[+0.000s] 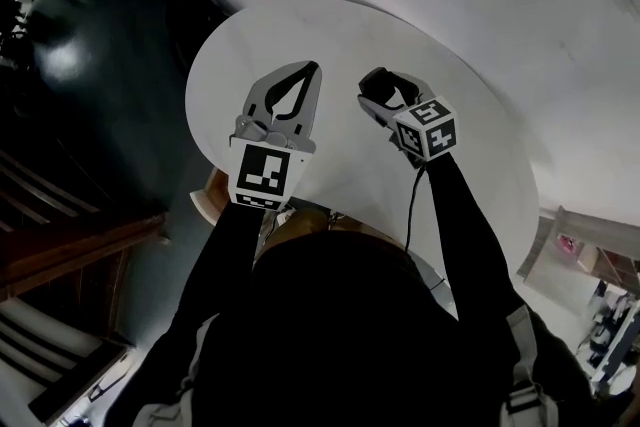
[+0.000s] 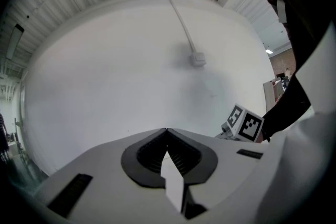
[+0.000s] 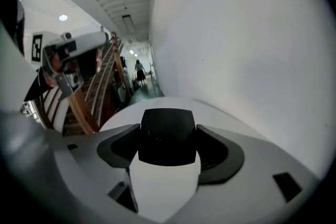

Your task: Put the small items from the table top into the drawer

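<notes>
The round white table (image 1: 330, 25) is bare apart from my two grippers held over its near half. My left gripper (image 1: 316, 67) is shut, its tips meeting with nothing between them; the left gripper view shows the same closed jaws (image 2: 167, 130) against a white wall. My right gripper (image 1: 388, 91) stands to its right with its jaws wide apart. A small black squarish item (image 3: 168, 136) sits between those jaws and fills the gap from pad to pad. In the head view the item (image 1: 380, 87) is a dark shape at the fingers.
Wooden stairs (image 1: 80, 235) drop away at the left, also seen past the table's rim (image 3: 157, 105) as stairs (image 3: 100, 97). A wooden part (image 1: 300, 215) shows under the table's near edge. A cable with a plug (image 2: 198, 59) hangs on the white wall.
</notes>
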